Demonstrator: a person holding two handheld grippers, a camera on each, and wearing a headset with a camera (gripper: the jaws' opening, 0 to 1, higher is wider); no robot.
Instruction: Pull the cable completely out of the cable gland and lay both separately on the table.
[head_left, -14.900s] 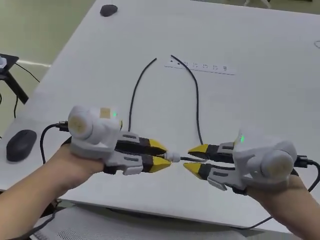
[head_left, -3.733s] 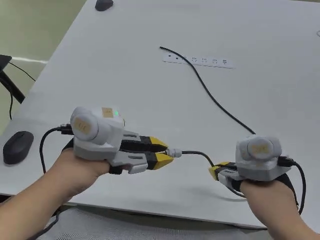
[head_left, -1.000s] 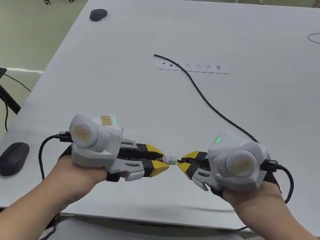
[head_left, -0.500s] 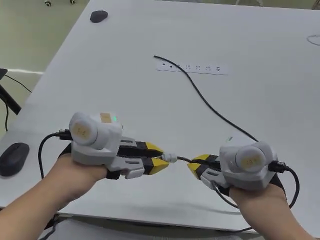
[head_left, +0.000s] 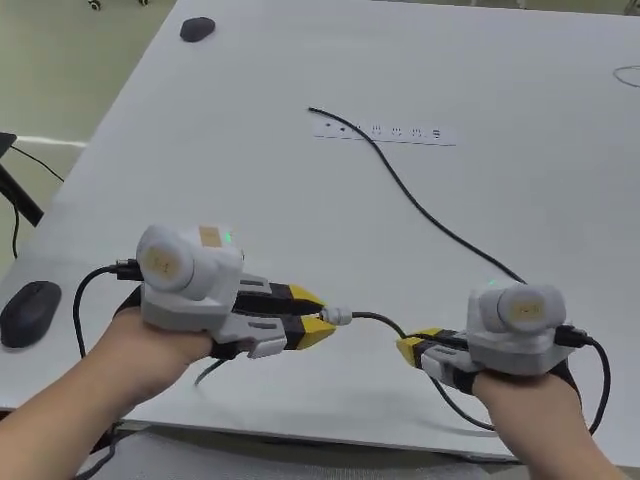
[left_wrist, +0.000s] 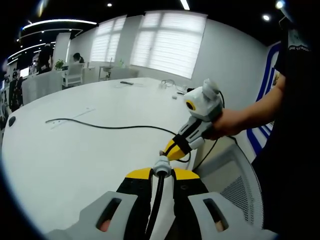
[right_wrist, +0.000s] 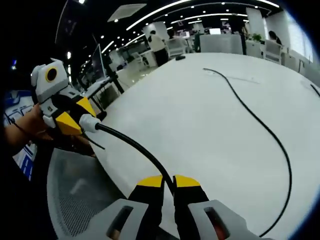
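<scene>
Count of what is on my bench

I hold two grippers, a left gripper (head_left: 322, 312) and a right gripper (head_left: 405, 348). Between them I count one black cable (head_left: 440, 232) and one white cable gland (head_left: 338, 317). There is one white power strip (head_left: 395, 133), and two dark mice: a mouse (head_left: 198, 28) at the far edge, a mouse (head_left: 30, 312) by my left arm. One white table (head_left: 250, 180).

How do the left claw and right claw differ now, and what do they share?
The left claw is shut on the white cable gland; the right claw is shut on the black cable. The left claw points rightward, the right claw leftward and nearer the table's front edge. Both have yellow tips and are shut.
</scene>
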